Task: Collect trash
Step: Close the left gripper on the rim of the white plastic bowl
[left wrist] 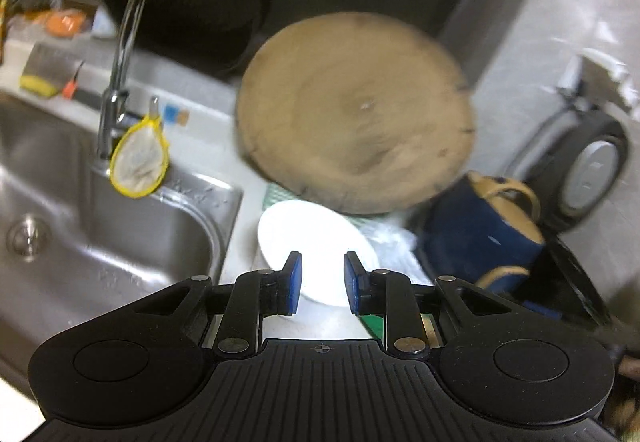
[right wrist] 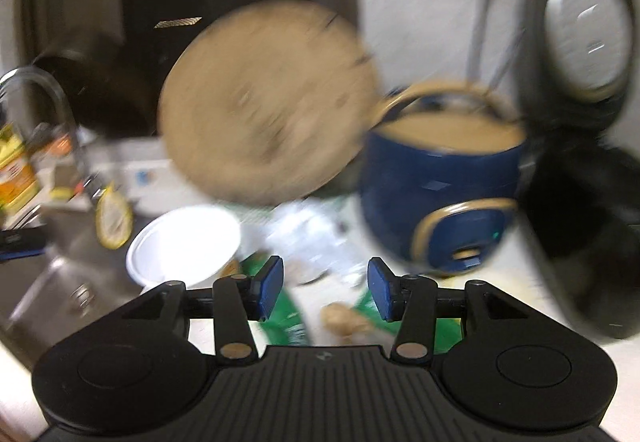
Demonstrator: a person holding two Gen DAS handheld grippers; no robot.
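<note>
two sets of tongs hang over the surface beside the sink (left wrist: 120, 226), both apart with nothing between the pads: the left tongs (left wrist: 322, 284) narrowly, the right tongs (right wrist: 325, 288) wider. the trash (a green wrapper (right wrist: 290, 326), crumpled clear plastic (right wrist: 308, 238) and a white disposable bowl (right wrist: 184, 242)) lies below them. a careless reach could knock the blue pot (right wrist: 440, 198) or the leaning round wooden board (left wrist: 356, 114). blur smears the wrapper, and the right tongs' body cuts off its lower part.
</note>
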